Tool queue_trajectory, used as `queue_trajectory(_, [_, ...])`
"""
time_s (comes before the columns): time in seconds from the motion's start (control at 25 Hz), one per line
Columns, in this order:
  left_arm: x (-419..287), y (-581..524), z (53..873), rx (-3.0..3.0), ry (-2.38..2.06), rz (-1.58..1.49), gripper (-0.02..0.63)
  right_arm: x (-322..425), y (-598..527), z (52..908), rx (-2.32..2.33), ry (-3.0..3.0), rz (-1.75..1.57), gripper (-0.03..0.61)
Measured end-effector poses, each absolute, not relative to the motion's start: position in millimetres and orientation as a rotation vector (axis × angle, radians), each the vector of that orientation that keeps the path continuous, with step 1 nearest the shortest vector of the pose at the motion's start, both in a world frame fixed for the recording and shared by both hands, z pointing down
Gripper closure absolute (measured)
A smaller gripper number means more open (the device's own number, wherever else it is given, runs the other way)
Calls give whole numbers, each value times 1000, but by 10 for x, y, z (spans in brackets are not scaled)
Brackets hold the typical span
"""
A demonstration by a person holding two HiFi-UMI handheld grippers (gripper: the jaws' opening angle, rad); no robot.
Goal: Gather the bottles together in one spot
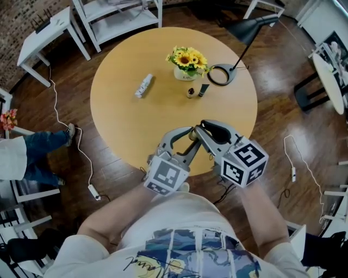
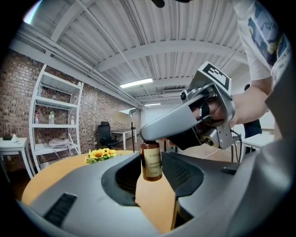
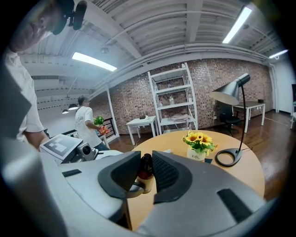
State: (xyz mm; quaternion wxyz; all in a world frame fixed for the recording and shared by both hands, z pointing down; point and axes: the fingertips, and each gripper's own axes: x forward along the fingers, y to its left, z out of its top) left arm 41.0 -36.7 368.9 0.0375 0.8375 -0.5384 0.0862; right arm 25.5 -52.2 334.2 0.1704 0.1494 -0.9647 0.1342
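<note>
My right gripper [image 1: 199, 130] is shut on the dark cap of a small amber bottle [image 2: 151, 162] with a cream label, and holds it upright just above the round wooden table [image 1: 125, 119] near its front edge. The bottle's body hangs between the jaws of my left gripper [image 2: 150, 170], which stand open with a gap beside the right pad. In the right gripper view only the cap [image 3: 145, 165] shows between the closed jaws. A white bottle [image 1: 144, 85] lies on its side at mid-table. Two small bottles [image 1: 191, 92] [image 1: 203, 90] stand by the flowers.
A pot of sunflowers [image 1: 187, 62] and a desk lamp's ring base [image 1: 220, 74] sit at the table's far side. White shelving [image 1: 119, 16] and a white side table [image 1: 46, 38] stand beyond. A person [image 1: 22, 157] is at the left; cables lie on the floor.
</note>
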Motion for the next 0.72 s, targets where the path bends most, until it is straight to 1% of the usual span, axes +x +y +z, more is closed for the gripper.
queue_trajectory(0.28, [202,-286,4017,2495,-1537,378,472,379,-960,3463,533,-2708,343,502])
queue_trajectory(0.72, [-426,27,4381,2299,-1504,452,472,681,-1843,3903,735,-2624,300,502])
